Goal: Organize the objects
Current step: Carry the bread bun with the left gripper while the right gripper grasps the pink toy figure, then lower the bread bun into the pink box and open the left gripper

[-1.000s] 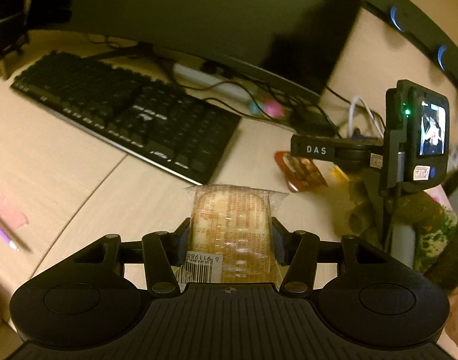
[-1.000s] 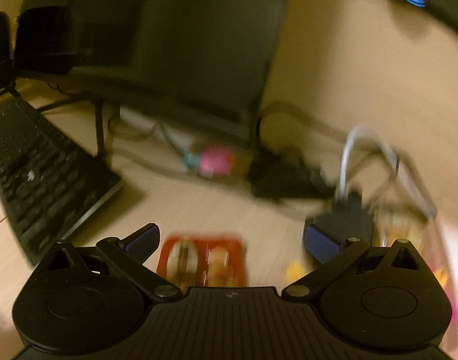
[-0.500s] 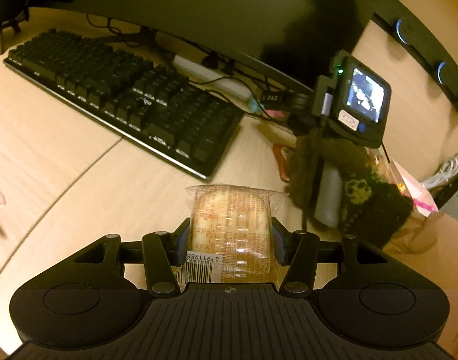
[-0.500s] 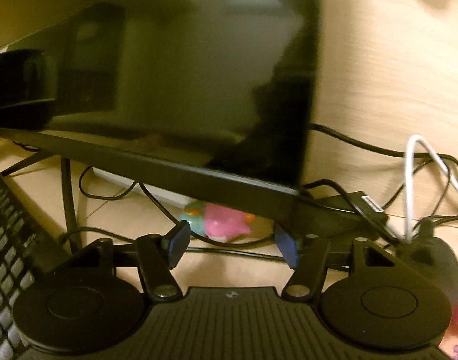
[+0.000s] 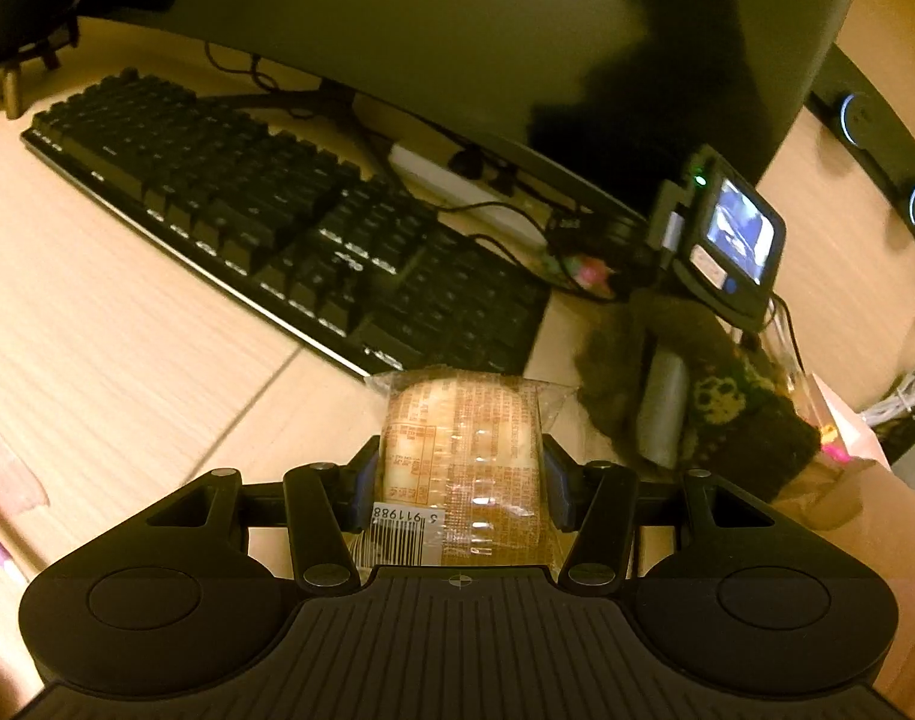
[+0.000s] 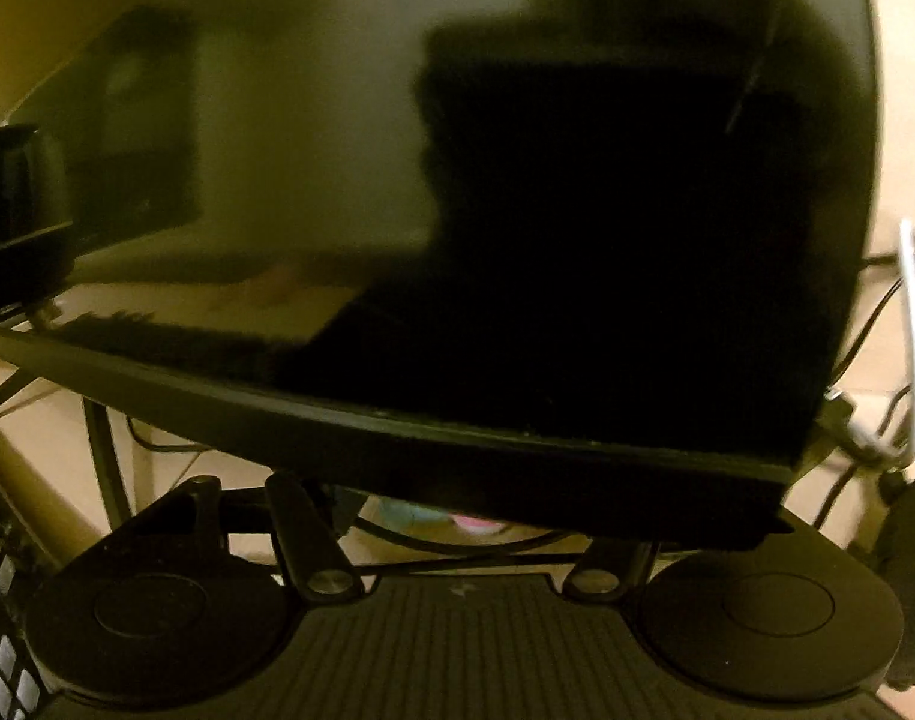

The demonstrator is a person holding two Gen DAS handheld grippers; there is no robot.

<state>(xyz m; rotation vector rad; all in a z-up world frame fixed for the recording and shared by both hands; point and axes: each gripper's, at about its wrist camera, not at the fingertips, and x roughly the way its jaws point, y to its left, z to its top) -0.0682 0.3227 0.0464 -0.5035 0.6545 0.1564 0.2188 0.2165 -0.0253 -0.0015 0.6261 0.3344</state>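
Note:
A clear packet of pale biscuits (image 5: 463, 444) with a barcode sits between the pads of my left gripper (image 5: 460, 468), which is shut on it above the wooden desk (image 5: 127, 360). In the left wrist view my right gripper (image 5: 595, 252), held by a gloved hand (image 5: 715, 408), reaches under the monitor (image 5: 457, 30) toward a pink and teal toy (image 5: 589, 270). In the right wrist view the monitor's lower edge (image 6: 457, 456) hides my right gripper's (image 6: 457, 525) fingertips. The toy (image 6: 439, 519) shows just below that edge, roughly between them. Whether the pads touch it is hidden.
A black keyboard (image 5: 277, 228) lies left of the packet. A white power strip (image 5: 457, 180) and dark cables run under the monitor, with a white cable (image 6: 913, 330) at the right. A pink-trimmed bag (image 5: 847, 438) stands at the right edge of the desk.
My right gripper left the red packet, narrowed its jaws from wide to about half, and pushed forward under the monitor toward the toy. My left gripper drifted with the biscuit packet in it.

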